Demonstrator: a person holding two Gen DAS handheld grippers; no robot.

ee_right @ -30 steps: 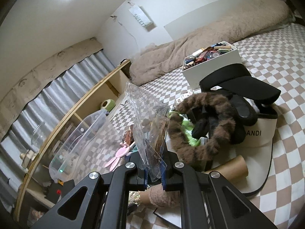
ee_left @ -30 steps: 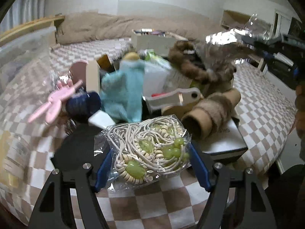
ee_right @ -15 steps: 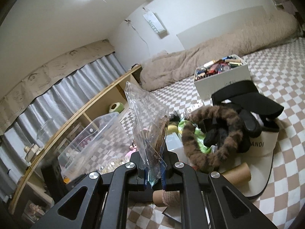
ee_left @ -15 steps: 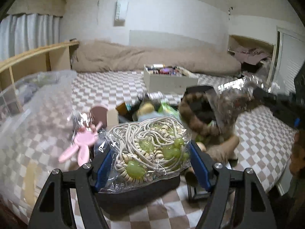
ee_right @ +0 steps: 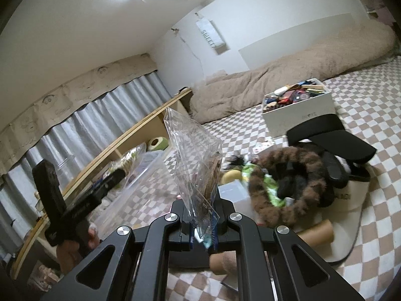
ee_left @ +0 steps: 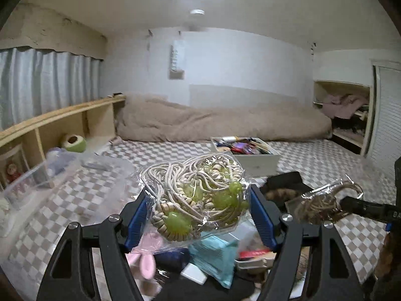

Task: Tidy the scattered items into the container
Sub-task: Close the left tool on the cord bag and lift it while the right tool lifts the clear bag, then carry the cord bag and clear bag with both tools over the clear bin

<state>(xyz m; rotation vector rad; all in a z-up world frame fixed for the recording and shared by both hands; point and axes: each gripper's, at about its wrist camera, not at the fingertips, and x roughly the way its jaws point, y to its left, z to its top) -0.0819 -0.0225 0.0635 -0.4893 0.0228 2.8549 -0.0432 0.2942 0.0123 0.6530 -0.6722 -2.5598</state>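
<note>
Nearest, left gripper (ee_left: 198,210) spread wide, blue pads pinching a clear bag of cream cords and green beads (ee_left: 198,200), held up off the checkered bed (ee_left: 313,155). Right gripper (ee_right: 203,223) pressed almost together, pinching the bottom edge of a flat clear bag (ee_right: 198,160) standing upright. Beyond, pile of scattered items (ee_right: 288,183) on the bed; clear plastic container (ee_left: 57,173) to the left, white box (ee_right: 300,115) farther back.

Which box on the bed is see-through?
The clear plastic bin on the left, beside the wooden shelf. The other, the white box further back in the middle, has solid white walls and is full of colourful things.
</note>
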